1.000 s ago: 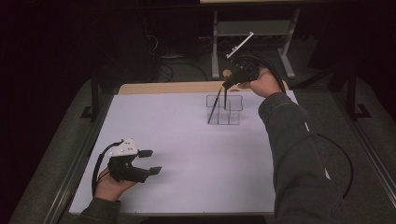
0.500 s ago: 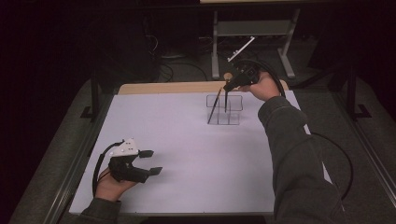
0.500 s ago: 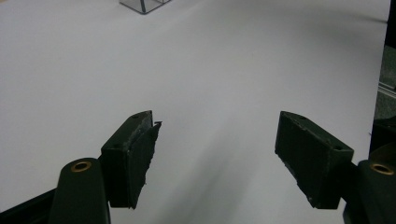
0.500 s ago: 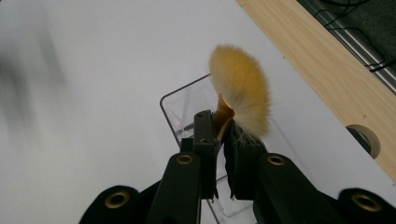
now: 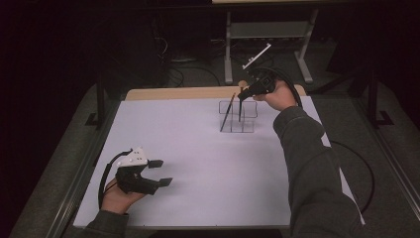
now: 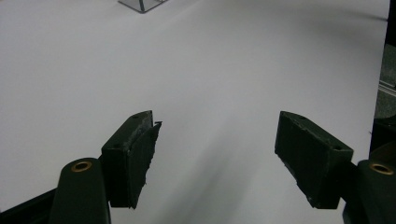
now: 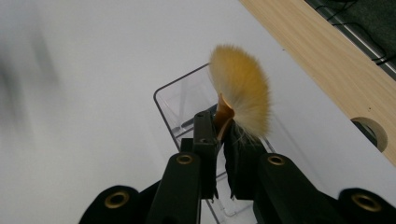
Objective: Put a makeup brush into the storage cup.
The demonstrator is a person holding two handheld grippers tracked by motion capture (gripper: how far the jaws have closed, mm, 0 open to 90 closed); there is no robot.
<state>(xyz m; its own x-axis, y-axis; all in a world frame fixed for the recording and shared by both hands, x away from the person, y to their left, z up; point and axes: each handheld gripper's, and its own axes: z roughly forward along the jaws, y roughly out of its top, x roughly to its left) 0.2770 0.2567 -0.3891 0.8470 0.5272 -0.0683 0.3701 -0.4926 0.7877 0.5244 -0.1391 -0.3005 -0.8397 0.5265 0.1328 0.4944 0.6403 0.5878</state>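
Black right tongs (image 7: pixel 219 140) clamp brush (image 7: pixel 240 93) above organizer (image 7: pixel 187 107).

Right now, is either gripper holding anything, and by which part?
The right gripper holds a fan brush by its neck, just below the bristles. The left gripper is open and empty.

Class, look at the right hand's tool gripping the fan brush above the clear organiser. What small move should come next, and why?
Probably lower the brush a little further into the clear organiser, then let go. The right tool is shut on it just below the bristles, with its handle already pointing down into a compartment. Another brush leans in the organiser. The left tool rests open, far away.
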